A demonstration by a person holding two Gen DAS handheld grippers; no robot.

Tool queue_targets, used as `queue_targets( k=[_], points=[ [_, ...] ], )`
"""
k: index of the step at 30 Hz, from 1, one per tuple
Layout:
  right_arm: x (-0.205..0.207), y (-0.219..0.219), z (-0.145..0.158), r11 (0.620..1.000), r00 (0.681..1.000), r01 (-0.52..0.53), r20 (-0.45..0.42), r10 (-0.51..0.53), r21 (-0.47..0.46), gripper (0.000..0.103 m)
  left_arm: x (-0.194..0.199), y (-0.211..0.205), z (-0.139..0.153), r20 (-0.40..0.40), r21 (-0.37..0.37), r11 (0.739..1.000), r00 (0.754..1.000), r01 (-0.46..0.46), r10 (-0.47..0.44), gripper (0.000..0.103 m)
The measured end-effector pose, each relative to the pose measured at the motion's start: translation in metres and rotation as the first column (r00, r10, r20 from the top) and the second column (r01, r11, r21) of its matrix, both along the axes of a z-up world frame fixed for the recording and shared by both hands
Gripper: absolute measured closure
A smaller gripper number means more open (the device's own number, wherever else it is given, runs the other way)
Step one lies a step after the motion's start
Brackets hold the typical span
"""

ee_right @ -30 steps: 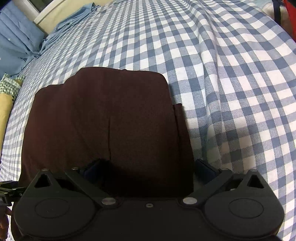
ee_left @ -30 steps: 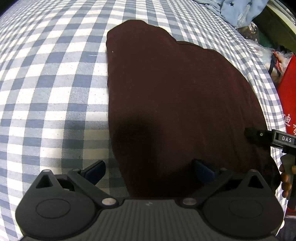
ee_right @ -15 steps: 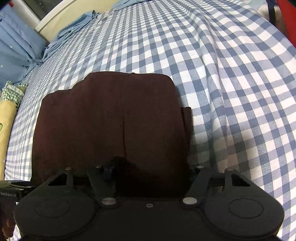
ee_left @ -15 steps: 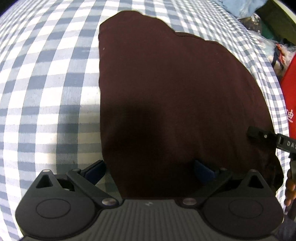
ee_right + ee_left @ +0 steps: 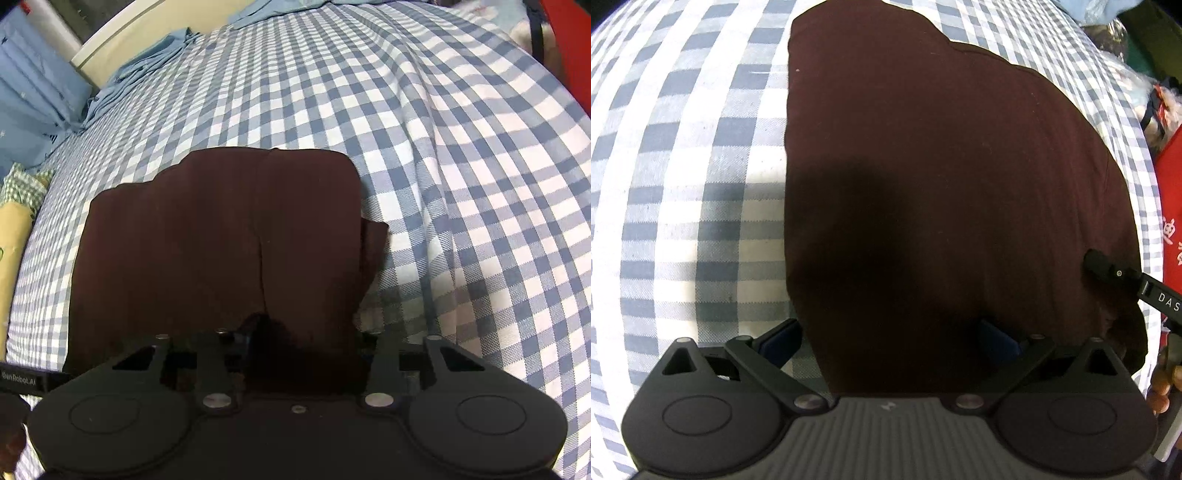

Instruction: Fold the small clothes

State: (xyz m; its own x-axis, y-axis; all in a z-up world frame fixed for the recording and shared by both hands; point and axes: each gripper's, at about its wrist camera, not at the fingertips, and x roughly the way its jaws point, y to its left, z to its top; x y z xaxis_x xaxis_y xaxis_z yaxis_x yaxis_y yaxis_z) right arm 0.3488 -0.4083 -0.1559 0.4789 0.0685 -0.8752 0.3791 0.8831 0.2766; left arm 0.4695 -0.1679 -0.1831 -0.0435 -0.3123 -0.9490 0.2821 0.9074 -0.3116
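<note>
A dark maroon garment (image 5: 942,177) lies folded flat on the blue-and-white checked sheet (image 5: 683,184). My left gripper (image 5: 890,339) is open and points steeply down over the garment's near left edge. One of its fingertips (image 5: 783,339) is on the sheet and the other is on the cloth. My right gripper (image 5: 304,334) is over the near right edge of the garment (image 5: 221,240). Its jaws are closing, with a dark bunch of cloth gathered between them and pushed in by the pads. One of its fingers (image 5: 1108,269) shows at the right of the left wrist view.
Light-blue clothes (image 5: 44,99) and a cream bed frame (image 5: 122,33) lie at the far left. A green gingham and yellow item (image 5: 18,206) sits at the left edge. A red bag (image 5: 1171,206) and clutter border the right side. A hand (image 5: 1163,384) holds the right gripper.
The right jaws have drawn in from wide apart and now gather the garment's near edge into a bunch. The left gripper has tipped closer over the cloth and stayed open.
</note>
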Motion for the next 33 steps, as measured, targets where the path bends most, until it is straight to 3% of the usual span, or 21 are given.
queue_targets(
  k=[8, 10, 11, 13, 17, 22, 29, 33],
  points=[
    [-0.002, 0.006, 0.007, 0.999, 1.0, -0.005, 0.009, 0.005, -0.032, 0.069, 0.01, -0.009, 0.001, -0.024, 0.011, 1.0, 1.0, 0.005, -0.004, 0.001],
    [-0.003, 0.007, 0.01, 0.999, 1.0, -0.013, 0.012, 0.013, -0.044, 0.074, 0.013, -0.005, -0.004, -0.036, 0.004, 1.0, 0.999, -0.005, 0.005, 0.001],
    [-0.003, 0.008, 0.011, 0.998, 1.0, -0.011, 0.01, 0.012, -0.058, 0.082, 0.013, -0.004, -0.004, -0.037, 0.001, 1.0, 0.999, -0.01, 0.01, 0.001],
    [-0.006, 0.006, 0.013, 0.998, 1.0, -0.004, 0.012, 0.005, -0.06, 0.083, 0.01, -0.002, -0.004, -0.034, -0.009, 1.0, 0.999, -0.01, 0.009, 0.001],
    [-0.01, 0.006, 0.016, 0.999, 1.0, -0.005, 0.029, 0.006, -0.053, 0.083, 0.008, 0.004, 0.003, -0.011, -0.04, 0.999, 1.0, -0.014, 0.013, 0.019],
    [-0.011, 0.006, 0.016, 0.998, 1.0, -0.002, 0.03, 0.004, -0.055, 0.083, 0.006, 0.017, 0.005, 0.0, -0.06, 0.996, 0.998, -0.06, 0.06, 0.031],
    [-0.015, 0.006, 0.02, 1.0, 0.999, 0.002, 0.051, 0.0, -0.032, 0.085, 0.004, 0.03, 0.017, 0.045, -0.099, 0.991, 0.995, -0.088, 0.092, 0.065],
    [-0.016, 0.005, 0.028, 0.999, 0.997, -0.037, 0.069, 0.038, -0.016, 0.087, -0.004, 0.048, 0.033, 0.087, -0.128, 0.989, 0.992, -0.079, 0.091, 0.077]
  ],
)
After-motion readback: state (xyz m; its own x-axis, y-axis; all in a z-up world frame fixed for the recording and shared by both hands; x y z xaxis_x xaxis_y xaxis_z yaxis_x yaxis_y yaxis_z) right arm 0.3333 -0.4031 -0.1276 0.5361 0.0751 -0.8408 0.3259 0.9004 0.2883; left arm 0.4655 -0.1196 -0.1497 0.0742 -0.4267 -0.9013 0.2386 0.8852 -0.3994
